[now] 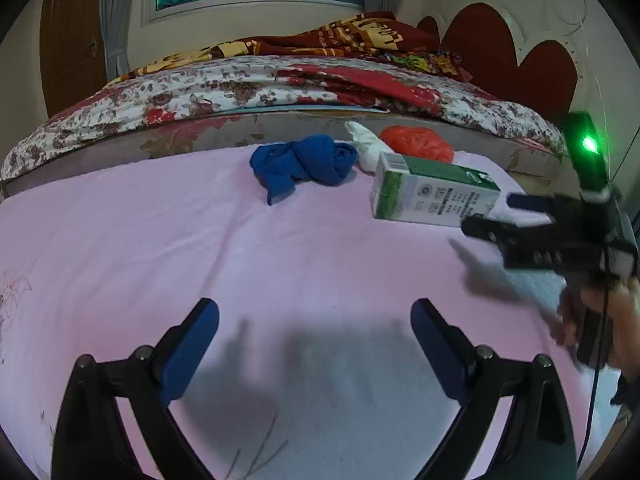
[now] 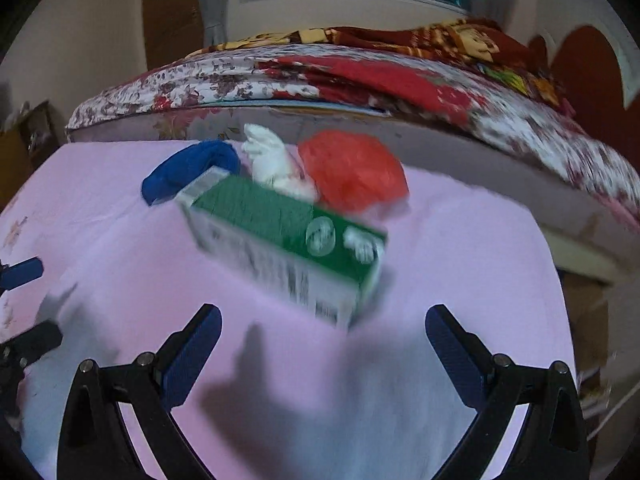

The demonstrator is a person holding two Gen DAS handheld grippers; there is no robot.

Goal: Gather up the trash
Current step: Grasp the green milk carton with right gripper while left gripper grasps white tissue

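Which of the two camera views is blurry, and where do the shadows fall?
Right wrist view: motion blur smears the green carton and the red bag; the open right tongs cast a soft shadow on the pink sheet. Left wrist view: mostly sharp, though the right tongs at its edge look smeared; the open left tongs shadow the sheet; fisheye bends the bed edge.

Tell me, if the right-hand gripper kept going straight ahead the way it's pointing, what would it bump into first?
Most likely the green and white carton, lying on the pink sheet just ahead of the right gripper, whose jaws stand wide apart. The picture is blurred, so the gap is hard to judge.
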